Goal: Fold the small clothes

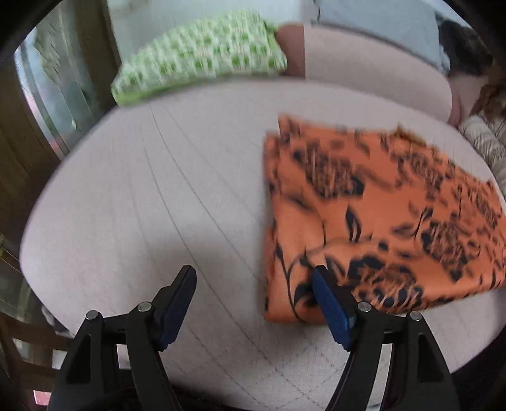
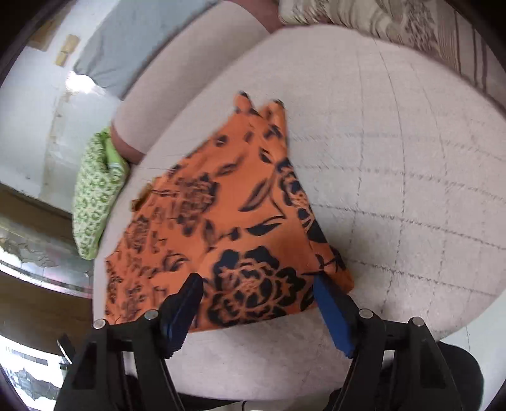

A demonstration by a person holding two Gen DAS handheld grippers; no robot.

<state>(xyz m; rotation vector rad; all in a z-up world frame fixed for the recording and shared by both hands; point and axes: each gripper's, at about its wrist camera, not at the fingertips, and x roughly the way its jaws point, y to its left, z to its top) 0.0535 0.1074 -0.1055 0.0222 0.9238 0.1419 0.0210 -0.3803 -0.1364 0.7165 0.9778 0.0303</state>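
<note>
An orange garment with a black flower print (image 1: pixel 373 221) lies folded and flat on the pale quilted cushion (image 1: pixel 158 196). In the left wrist view it is at the right. My left gripper (image 1: pixel 253 287) is open and empty, above the cushion, with its right finger just over the garment's near left edge. In the right wrist view the garment (image 2: pixel 221 221) lies in the middle. My right gripper (image 2: pixel 257 294) is open and empty, its jaws spread above the garment's near edge.
A green patterned cushion (image 1: pixel 202 57) lies at the far left of the seat, also in the right wrist view (image 2: pixel 95 189). A beige backrest (image 1: pixel 373 69) runs behind. A striped pale fabric (image 2: pixel 379 19) lies at the far right.
</note>
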